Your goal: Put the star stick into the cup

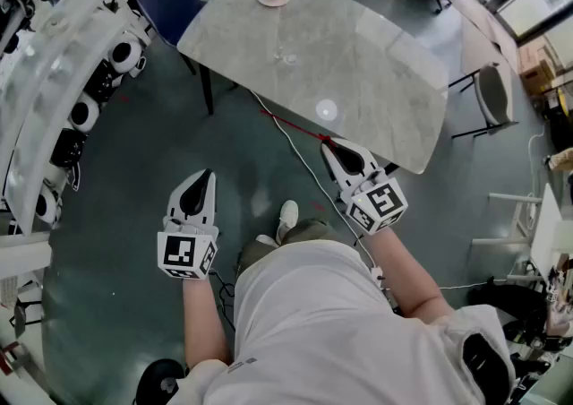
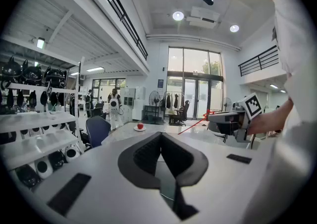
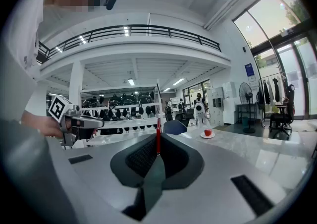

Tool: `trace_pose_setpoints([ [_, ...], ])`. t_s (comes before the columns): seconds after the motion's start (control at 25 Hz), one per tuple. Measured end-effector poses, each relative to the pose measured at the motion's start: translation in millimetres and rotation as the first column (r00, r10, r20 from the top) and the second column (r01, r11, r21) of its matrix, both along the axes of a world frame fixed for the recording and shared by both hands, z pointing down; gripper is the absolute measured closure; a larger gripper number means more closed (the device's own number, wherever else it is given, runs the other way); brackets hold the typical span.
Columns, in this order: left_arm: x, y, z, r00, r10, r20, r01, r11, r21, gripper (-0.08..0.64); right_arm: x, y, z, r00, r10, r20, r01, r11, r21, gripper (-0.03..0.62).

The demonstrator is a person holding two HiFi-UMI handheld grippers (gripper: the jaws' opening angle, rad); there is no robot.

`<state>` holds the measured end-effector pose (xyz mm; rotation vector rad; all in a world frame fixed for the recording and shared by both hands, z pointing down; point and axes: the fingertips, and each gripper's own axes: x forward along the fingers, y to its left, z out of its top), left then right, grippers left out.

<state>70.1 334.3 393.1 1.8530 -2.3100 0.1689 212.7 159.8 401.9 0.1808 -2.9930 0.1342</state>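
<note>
Right gripper: clenched on the thin red stick, which is pinched low down and juts out past the jaws.
Left gripper: closed on nothing, held beside the right one, short of the table.
Cup: on the table, just ahead of the right gripper, near the stick.
Risk, tipping: the cup could be knocked over if the long stick is swung sideways into its wall.
Risk, slip: the stick could be twisted in the pads or dropped if the rim is struck.
Risk, miss: the far end may be set down beside the cup, since its rim is hard to make out.
</note>
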Motion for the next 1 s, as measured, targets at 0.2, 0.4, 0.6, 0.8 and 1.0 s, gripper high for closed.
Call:
trace_pose_setpoints([
  [0.2,-6.9,-32.4,-9.1,0.999,0.011,0.047,-0.009,1.0,-0.027,0.558,-10.8,-19.5,2.0,1.0,-0.024,-0.004,0.024,1.0,0.019,0.565],
  [0.4,-13.1,-56.8,-6.8,0.998,0.0,0.062,0.004,0.998,-0.063,0.558,-22.3,-43.0,4.6,0.999,-0.049,0.013,0.049,0.999,0.013,0.565],
  [0.6,-29.5,-73.1,6.3,0.999,-0.005,0.036,0.009,0.995,-0.095,0.558,-45.7,-66.4,7.7,0.999,-0.034,0.015,0.034,0.999,-0.004,0.565],
  [0.8,-62.3,-87.8,22.2,1.0,0.022,0.016,-0.02,0.995,-0.093,0.558,-68.9,-76.7,18.4,1.0,0.011,0.002,-0.011,1.0,-0.002,0.565],
  [1.0,-121.4,-116.0,26.0,0.996,0.094,-0.009,-0.094,0.993,-0.07,0.558,-115.6,-95.7,22.4,0.996,0.088,-0.034,-0.088,0.996,0.017,0.565],
])
